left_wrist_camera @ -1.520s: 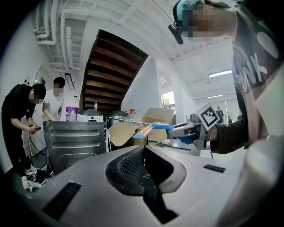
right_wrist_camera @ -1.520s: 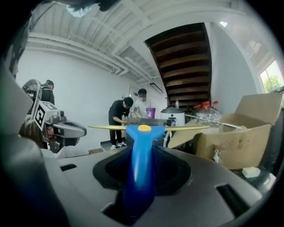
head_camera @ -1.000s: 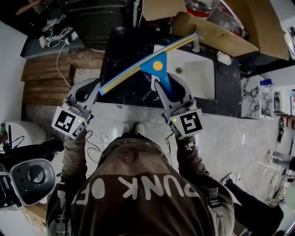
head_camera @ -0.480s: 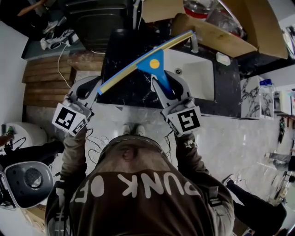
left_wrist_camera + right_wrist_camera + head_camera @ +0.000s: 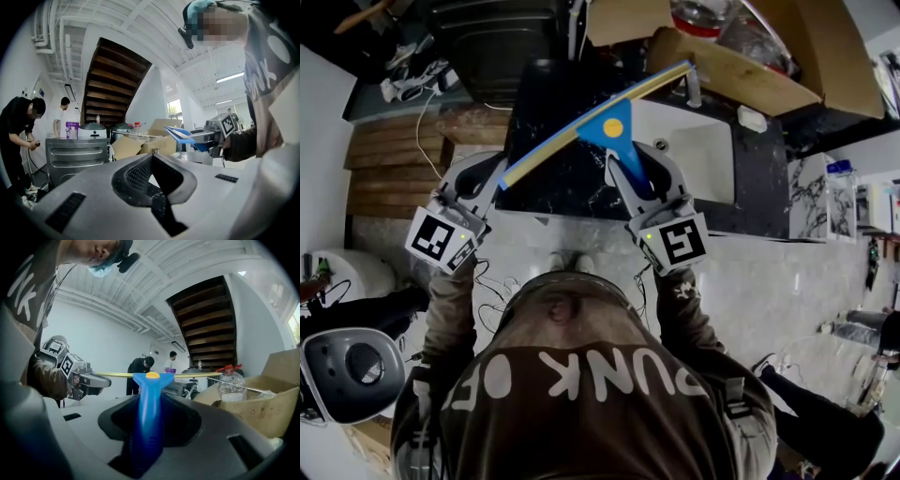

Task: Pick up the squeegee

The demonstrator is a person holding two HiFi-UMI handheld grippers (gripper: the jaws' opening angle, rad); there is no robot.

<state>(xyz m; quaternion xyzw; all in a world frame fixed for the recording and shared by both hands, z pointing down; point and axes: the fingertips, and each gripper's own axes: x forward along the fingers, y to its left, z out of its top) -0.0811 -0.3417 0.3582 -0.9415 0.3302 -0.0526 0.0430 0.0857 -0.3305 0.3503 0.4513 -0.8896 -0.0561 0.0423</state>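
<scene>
Squeegee is off the counter, held in the air over the dark marble counter and the white sink. Head view: right gripper is clamped on the blue handle, and the yellow-edged blade runs diagonally from low left to high right, its right end near the faucet. Left gripper sits just beside the blade's left end; can't tell whether they touch. An open cardboard box lies past the sink. Left gripper view: jaws closed tip to tip with nothing between them. The squeegee and the right gripper show off to the right, well clear of these jaws. Behind them are a grey metal bin, a purple bucket, a dark wooden staircase and two people at far left. Right gripper view: the blue handle stands upright between the jaws, both pads pressed on it. The blade lies level across the top, with the left gripper near its left end. A clear bottle with a red cap sits to the right.
</scene>
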